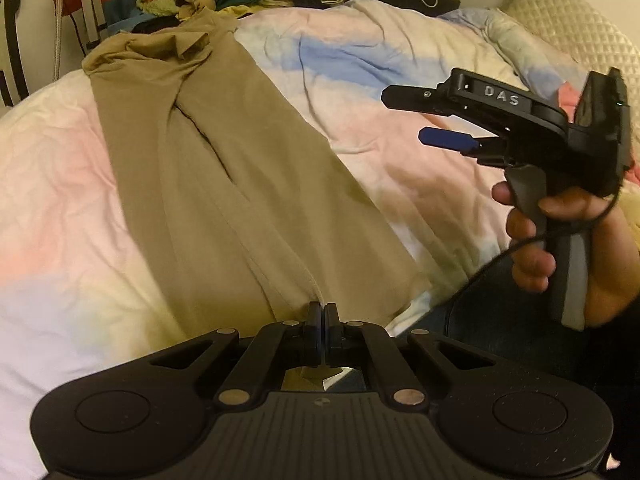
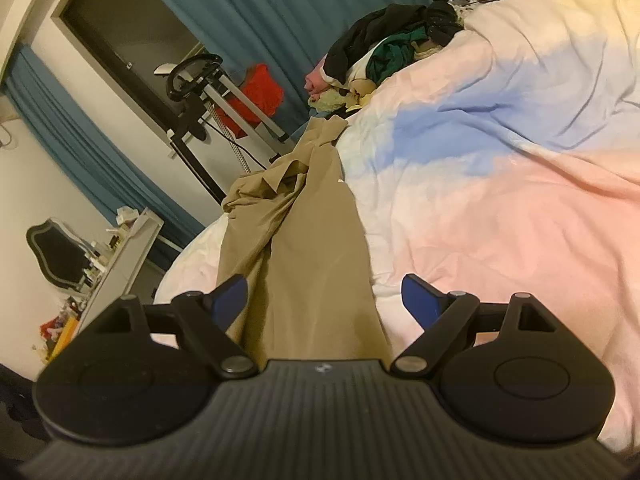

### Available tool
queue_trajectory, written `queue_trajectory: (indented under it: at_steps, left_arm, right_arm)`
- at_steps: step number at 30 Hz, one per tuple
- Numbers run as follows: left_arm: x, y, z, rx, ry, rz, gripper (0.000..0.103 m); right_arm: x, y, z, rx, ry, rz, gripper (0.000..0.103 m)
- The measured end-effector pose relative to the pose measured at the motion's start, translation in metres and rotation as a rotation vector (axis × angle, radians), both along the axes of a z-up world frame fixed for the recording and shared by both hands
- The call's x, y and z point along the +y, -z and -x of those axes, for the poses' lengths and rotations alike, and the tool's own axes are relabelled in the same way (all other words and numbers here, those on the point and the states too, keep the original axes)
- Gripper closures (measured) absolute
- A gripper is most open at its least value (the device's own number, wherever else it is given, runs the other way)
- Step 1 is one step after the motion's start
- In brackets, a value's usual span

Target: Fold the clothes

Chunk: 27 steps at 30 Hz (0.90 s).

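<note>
Your left gripper has its two fingers pressed together on the near hem of the tan garment, pinching a fold of the cloth at six o'clock in the left wrist view. From that pinch the garment runs away toward eleven o'clock as a long strip across the pastel duvet, ending in a bunched, crumpled end near the far edge of the bed. Your right gripper sits at three o'clock in that view, held above the duvet by your hand on its grey handle, its fingers spread wide with nothing between them. In the right wrist view the same spread fingers frame the garment from above: the cloth passes between the two blue pads without either one touching it, and stretches up toward twelve o'clock. A pile of mixed clothes lies at the far edge of the bed at one o'clock, just beyond the garment's bunched end, with a blue curtain behind it.
</note>
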<state>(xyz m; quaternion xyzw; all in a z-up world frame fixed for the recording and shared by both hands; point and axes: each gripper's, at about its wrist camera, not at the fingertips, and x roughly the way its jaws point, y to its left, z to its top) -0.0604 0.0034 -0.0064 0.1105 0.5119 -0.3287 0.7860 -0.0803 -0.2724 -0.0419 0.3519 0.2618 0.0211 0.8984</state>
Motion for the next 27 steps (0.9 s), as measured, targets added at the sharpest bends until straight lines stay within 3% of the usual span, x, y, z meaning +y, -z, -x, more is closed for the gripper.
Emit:
queue_trajectory:
  at_steps: [9, 14, 16, 21, 24, 27]
  left_arm:
    - [-0.031, 0.066, -0.004, 0.060, -0.054, -0.016, 0.100]
    - [-0.027, 0.070, -0.013, 0.119, -0.079, 0.064, 0.066]
    - [-0.022, 0.061, -0.018, 0.115, -0.090, 0.099, 0.058]
    - [-0.018, 0.034, -0.049, -0.016, -0.132, 0.108, 0.051]
    - [-0.022, 0.023, -0.096, -0.081, -0.228, 0.121, 0.047]
    - [-0.034, 0.015, -0.154, -0.229, -0.290, 0.076, 0.047]
  right_arm:
    - [0.003, -0.001, 0.000, -0.007, 0.003, 0.042, 0.018]
    - [0.008, -0.006, 0.002, -0.024, -0.008, 0.098, 0.018]
    - [0.010, -0.009, 0.002, -0.033, -0.005, 0.123, 0.018]
    - [0.009, -0.012, -0.005, -0.044, 0.039, 0.205, 0.018]
    - [0.007, -0.005, -0.018, -0.020, 0.062, 0.226, 0.018]
    - [0.005, 0.009, -0.034, 0.019, 0.060, 0.222, 0.018]
